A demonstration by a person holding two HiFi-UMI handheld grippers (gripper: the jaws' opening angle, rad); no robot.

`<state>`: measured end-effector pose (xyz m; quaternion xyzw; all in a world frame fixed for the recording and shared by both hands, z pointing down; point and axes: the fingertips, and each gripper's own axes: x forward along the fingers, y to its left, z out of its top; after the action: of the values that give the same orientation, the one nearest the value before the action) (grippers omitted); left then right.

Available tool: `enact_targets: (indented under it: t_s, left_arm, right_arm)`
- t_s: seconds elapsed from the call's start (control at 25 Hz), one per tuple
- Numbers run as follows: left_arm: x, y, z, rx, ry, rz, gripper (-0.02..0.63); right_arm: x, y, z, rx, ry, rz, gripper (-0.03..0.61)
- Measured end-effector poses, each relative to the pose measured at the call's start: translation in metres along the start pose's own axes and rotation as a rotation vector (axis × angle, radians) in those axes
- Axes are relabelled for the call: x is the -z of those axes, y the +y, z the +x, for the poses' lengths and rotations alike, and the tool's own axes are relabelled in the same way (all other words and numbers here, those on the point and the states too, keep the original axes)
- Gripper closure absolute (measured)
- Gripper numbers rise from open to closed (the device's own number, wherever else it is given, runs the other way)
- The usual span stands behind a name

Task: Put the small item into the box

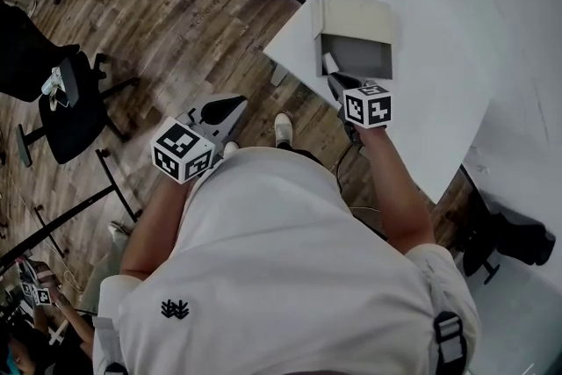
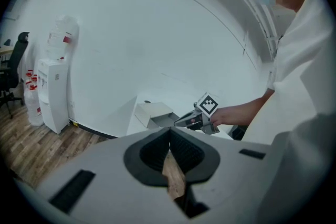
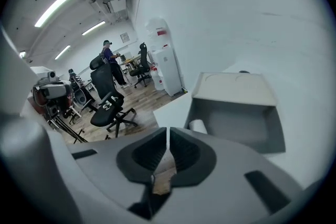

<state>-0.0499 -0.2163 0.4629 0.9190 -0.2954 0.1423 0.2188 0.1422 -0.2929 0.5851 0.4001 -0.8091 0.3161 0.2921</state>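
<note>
Your right gripper hovers at the box's near edge, jaws together on nothing; the small item sits in its left corner; your left gripper is closed and empty too

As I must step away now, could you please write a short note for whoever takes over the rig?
Left gripper: shut, empty, held over the floor beside the table.
Right gripper: shut, empty, at the open box, by its near edge.
Item: inside the box, at its left end.
Done: item is in the box. Left: probably only to draw the right gripper back.
</note>
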Motion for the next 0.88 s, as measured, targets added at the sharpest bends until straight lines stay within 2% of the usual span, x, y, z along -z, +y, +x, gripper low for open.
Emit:
enact_targets:
  t_s: [0.4, 0.72, 0.88]
  left_arm:
    - [0.014, 0.002, -0.03, 0.042, 0.005, -0.003, 0.606]
    - [0.027, 0.003, -0.058, 0.073, 0.024, 0.015, 0.606]
    - [0.032, 0.001, -0.069, 0.094, 0.025, 0.021, 0.606]
  right_arm:
    - [0.016, 0.097, -0.031, -0.065, -0.08, -0.031, 0.571]
    - [0.02, 0.156, -0.037, -0.088, -0.102, -0.062, 0.571]
    - [0.02, 0.173, -0.042, -0.069, -0.13, -0.066, 0.572]
